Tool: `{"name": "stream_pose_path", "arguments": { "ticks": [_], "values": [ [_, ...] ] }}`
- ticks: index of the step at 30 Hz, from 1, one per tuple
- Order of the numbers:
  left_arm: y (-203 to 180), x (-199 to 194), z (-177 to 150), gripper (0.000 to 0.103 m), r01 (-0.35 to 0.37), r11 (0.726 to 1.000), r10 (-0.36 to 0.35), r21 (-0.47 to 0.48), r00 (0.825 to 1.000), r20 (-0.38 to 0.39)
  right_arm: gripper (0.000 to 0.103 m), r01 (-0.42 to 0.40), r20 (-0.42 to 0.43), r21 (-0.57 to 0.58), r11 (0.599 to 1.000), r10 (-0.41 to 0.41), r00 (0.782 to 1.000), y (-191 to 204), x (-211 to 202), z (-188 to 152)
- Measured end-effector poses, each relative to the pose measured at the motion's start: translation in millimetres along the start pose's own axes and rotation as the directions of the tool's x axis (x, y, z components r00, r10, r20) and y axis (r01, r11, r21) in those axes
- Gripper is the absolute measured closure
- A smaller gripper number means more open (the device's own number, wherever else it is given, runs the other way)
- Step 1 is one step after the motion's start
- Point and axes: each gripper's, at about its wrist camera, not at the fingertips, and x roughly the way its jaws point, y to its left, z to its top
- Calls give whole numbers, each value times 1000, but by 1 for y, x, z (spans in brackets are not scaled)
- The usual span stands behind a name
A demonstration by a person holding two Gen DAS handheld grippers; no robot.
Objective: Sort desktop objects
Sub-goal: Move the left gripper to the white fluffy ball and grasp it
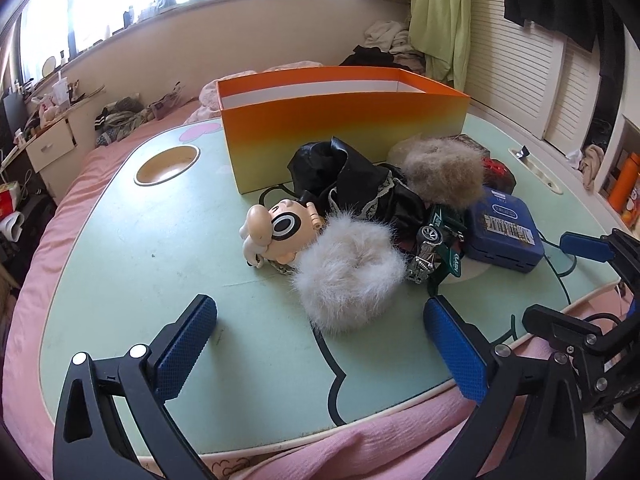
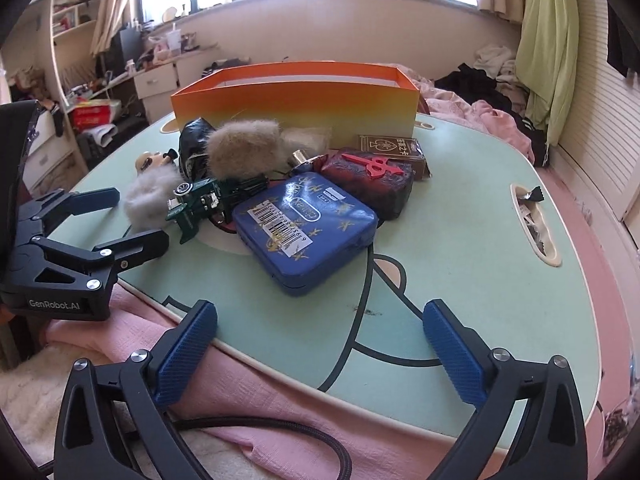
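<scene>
Two grippers stand spread wide and empty: the left gripper (image 1: pixel 320 344) low in its frame, the right gripper (image 2: pixel 320 344) likewise. A fluffy white fur pompom (image 1: pixel 348 276) lies just ahead of the left one, centre frame, nearest that hand. Ahead of the right one a flat blue rectangular tin (image 2: pixel 306 228) runs diagonally, before the orange-to-yellow open cardboard box (image 2: pixel 296 100).
</scene>
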Motion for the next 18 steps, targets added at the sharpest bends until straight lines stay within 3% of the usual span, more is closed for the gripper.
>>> {"name": "stream_pose_path", "arguments": {
  "ticks": [18],
  "values": [
    [0,1,-1,0,2,1000,-2,1,1000,1,0,0,3,-1,1000,0,1000,1,0,-1]
  ]
}}
